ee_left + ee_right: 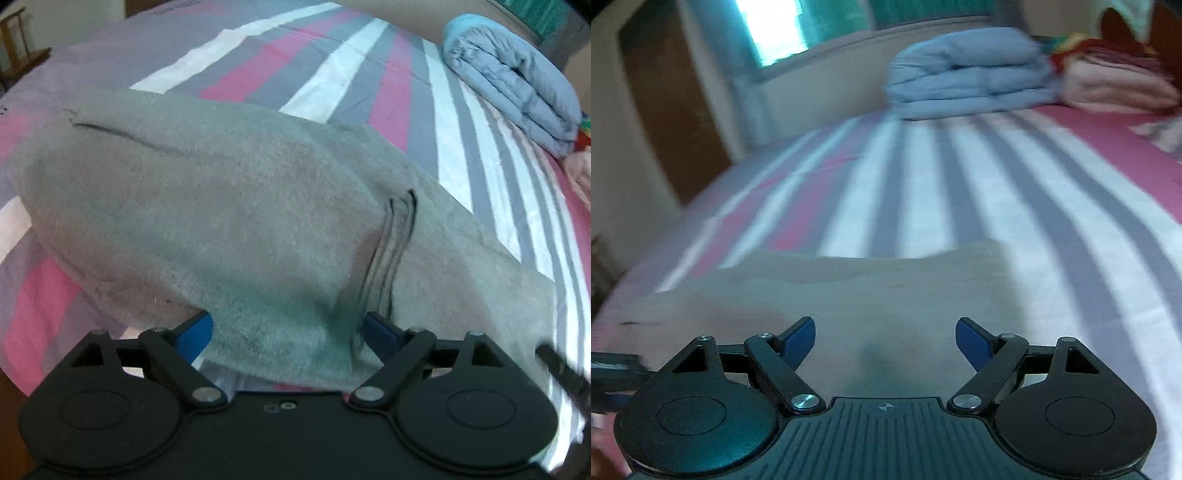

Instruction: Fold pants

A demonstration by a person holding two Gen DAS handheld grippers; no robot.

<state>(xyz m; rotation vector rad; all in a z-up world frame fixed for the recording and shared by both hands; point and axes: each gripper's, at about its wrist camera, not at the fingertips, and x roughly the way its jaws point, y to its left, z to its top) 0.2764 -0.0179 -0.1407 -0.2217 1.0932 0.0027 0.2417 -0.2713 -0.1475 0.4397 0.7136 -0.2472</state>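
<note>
Grey fleece pants (207,206) lie folded on the striped bed sheet (332,74) and fill the left wrist view. My left gripper (288,332) is open, its blue fingertips (195,332) spread wide, and a fold of the pants lies between and over them. In the right wrist view the pants (849,295) lie flat just ahead, blurred. My right gripper (884,339) is open and empty above their near edge.
A folded light-blue quilt (517,85) lies at the far right of the bed; it also shows in the right wrist view (967,77), beside a pink folded blanket (1115,88). A brown door (672,110) and a window are beyond the bed.
</note>
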